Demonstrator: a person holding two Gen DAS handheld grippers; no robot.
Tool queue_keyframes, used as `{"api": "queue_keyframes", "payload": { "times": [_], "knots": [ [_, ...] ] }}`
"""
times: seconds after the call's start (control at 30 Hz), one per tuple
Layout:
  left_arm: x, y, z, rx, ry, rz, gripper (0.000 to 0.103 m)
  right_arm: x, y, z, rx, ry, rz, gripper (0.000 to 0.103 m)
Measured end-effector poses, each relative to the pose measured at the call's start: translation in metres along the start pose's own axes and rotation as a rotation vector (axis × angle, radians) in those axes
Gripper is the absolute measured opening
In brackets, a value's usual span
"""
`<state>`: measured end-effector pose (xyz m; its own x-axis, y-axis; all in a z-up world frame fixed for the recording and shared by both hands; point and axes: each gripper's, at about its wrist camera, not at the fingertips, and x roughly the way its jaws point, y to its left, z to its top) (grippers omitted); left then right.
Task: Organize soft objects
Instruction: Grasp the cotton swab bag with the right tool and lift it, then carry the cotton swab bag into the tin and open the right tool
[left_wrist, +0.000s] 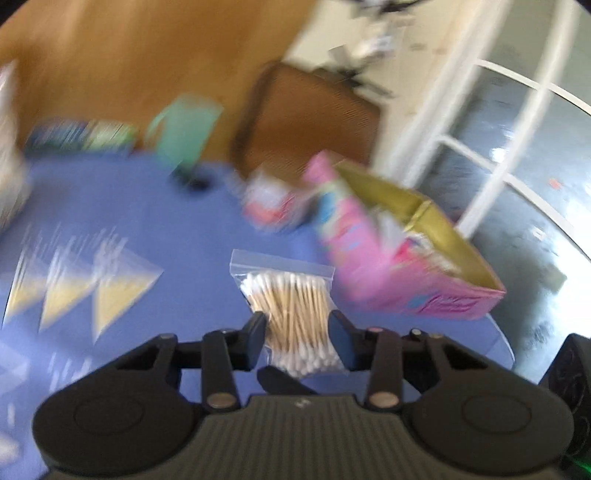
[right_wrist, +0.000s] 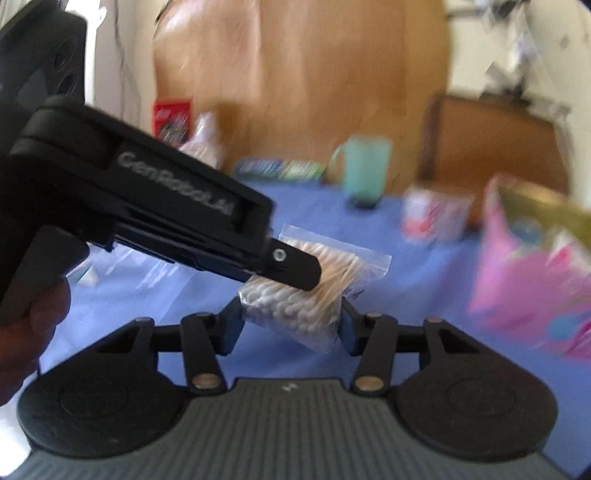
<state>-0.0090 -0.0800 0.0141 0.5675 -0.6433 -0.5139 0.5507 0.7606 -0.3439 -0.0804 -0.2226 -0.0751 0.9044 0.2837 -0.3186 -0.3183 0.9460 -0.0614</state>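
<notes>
A clear zip bag of cotton swabs (left_wrist: 288, 291) sits just above the blue table (left_wrist: 184, 229), and my left gripper (left_wrist: 298, 325) is shut on its stick-filled middle. In the right wrist view the same bag (right_wrist: 295, 314) fills the gap in my right gripper (right_wrist: 290, 314), both pads touching its white-tipped end. One of the left gripper's fingers (right_wrist: 295, 266) reaches in from the left across the bag's top. A person's hand (right_wrist: 33, 325) holds that left gripper.
An open pink box with a gold inside (left_wrist: 424, 266) stands at the table's right edge. Several flat clear bags (left_wrist: 122, 288) lie at the left. A teal cup (left_wrist: 184, 129), a small red-and-white tub (left_wrist: 273, 203) and a brown chair (left_wrist: 306, 122) are farther back.
</notes>
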Motion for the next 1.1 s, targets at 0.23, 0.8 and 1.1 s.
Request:
{"api": "queue_keyframes", "payload": {
  "times": [0.23,0.8,1.1],
  "knots": [
    [0.056,-0.092,0.056,0.209,-0.054,-0.086,0.075,-0.03,-0.061,0.029,0.014,-0.175,-0.245,0.055],
    [0.053,-0.005,0.023,0.152,-0.051,0.3,0.095,-0.022,-0.104,0.019,0.134,-0.217,-0.44,0.07],
    [0.02,0.118,0.007,0.049,-0.035,0.645,0.095,0.042,-0.058,0.054,0.09,-0.052,-0.065,0.043]
  ]
}}
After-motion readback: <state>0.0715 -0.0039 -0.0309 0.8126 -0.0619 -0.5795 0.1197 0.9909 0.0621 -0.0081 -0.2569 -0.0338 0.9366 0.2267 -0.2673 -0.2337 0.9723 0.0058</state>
